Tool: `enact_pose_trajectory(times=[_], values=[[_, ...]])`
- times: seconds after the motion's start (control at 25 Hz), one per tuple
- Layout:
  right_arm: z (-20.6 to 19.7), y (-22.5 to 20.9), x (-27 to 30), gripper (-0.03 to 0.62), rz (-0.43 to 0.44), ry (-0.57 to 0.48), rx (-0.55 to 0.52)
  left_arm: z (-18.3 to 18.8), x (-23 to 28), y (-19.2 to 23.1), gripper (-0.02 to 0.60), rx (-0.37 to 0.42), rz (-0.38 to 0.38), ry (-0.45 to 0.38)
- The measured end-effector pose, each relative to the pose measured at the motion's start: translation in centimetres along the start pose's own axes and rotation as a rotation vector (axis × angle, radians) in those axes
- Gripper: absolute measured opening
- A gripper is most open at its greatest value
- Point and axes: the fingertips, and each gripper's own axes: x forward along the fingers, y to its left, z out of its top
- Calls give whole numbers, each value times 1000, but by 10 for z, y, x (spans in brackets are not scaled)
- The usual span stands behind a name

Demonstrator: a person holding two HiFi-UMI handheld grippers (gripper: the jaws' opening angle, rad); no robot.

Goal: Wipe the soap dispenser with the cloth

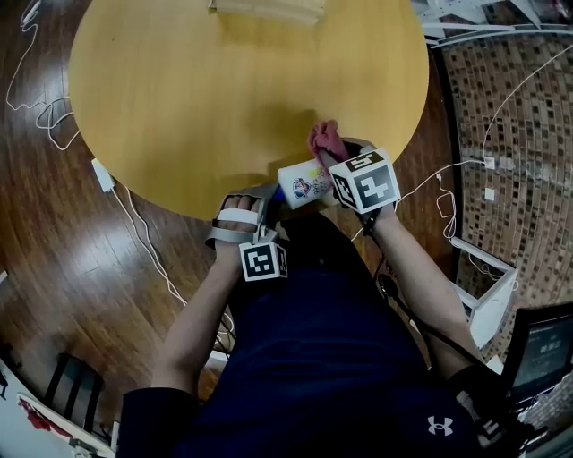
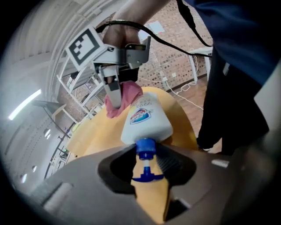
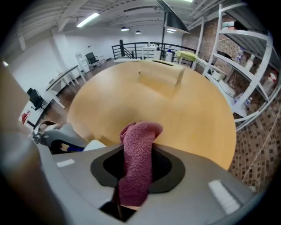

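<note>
A white soap dispenser (image 1: 303,185) with a blue pump lies tilted over the near edge of the round wooden table (image 1: 179,89). My left gripper (image 1: 269,207) is shut on its blue pump neck (image 2: 145,149), and the bottle body (image 2: 145,117) points away from me. A dark pink cloth (image 1: 326,141) is clamped in my right gripper (image 1: 338,163), which hangs over the bottle's far end. In the left gripper view the cloth (image 2: 123,100) touches the bottle's upper side. In the right gripper view the cloth (image 3: 137,162) runs up between the jaws, with the bottle (image 3: 94,145) at the left.
A pale wooden block (image 1: 267,9) lies at the table's far edge. White cables (image 1: 134,215) trail over the dark wood floor at the left. Tiled flooring and a white shelf frame (image 1: 488,286) are at the right.
</note>
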Motion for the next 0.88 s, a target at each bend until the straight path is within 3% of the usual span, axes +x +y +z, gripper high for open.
enact_pose_trajectory(times=[0.16,0.24,0.36,0.56,0.64,0.76,0.88], values=[[27,84,12,110,165,5,-192,3,0,0,141,-14,-7,-3],[26,107,17,110,204,26,-252,3,-1,0,141,-24,-10,3],[12,85,24,109,207,42,-197,4,-1,0,141,-24,-5,8],[-21,-5,19,109,59,126,-33,-1,-2,-3,141,7,-27,26],[-20,-16,12,110,47,121,11,-1,-2,-1,141,23,-32,23],[12,26,6,110,128,46,-37,-5,-2,-3,141,29,-36,31],[31,91,17,110,225,38,-188,-9,-3,-2,141,51,-35,54]])
